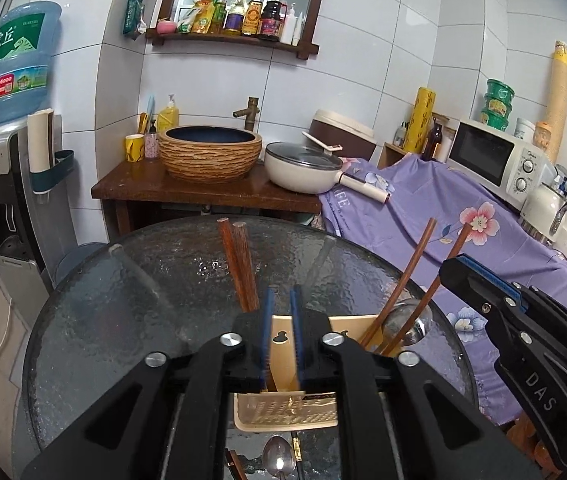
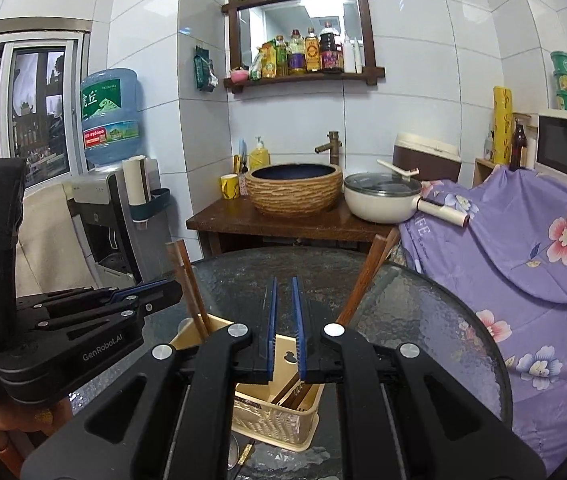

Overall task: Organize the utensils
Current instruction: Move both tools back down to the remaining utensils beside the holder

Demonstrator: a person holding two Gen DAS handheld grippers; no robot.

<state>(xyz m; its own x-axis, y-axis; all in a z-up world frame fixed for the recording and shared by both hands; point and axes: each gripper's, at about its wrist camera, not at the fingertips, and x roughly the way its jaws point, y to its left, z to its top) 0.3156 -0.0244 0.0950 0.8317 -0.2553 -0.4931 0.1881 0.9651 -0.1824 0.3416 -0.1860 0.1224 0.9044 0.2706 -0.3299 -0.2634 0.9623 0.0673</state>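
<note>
A beige plastic utensil holder point(image 1: 347, 326) stands on the round glass desk point(image 1: 123, 300), with one pair of brown wooden chopsticks point(image 1: 239, 264) upright in its left compartment and a second pair of chopsticks point(image 1: 415, 280) leaning out to the right beside a metal ladle point(image 1: 407, 320). The left gripper point(image 1: 283, 300) hangs just above the holder's middle, its blue-padded jaws slightly parted with nothing pinched between them. The right gripper point(image 2: 285, 292) hovers over the same holder point(image 2: 279, 412), its jaws likewise parted a little and holding nothing; the left chopstick pair point(image 2: 189, 284) and the right pair point(image 2: 363, 280) rise on either side of it. A metal spoon point(image 1: 279, 460) lies on the glass at the near edge, below the holder. Behind the desk are a woven-pattern basin point(image 1: 210, 152) on a wooden stand, a cream lidded pan point(image 1: 303, 168), a microwave point(image 1: 495, 160) and a floral purple cloth point(image 1: 423, 208).
</note>
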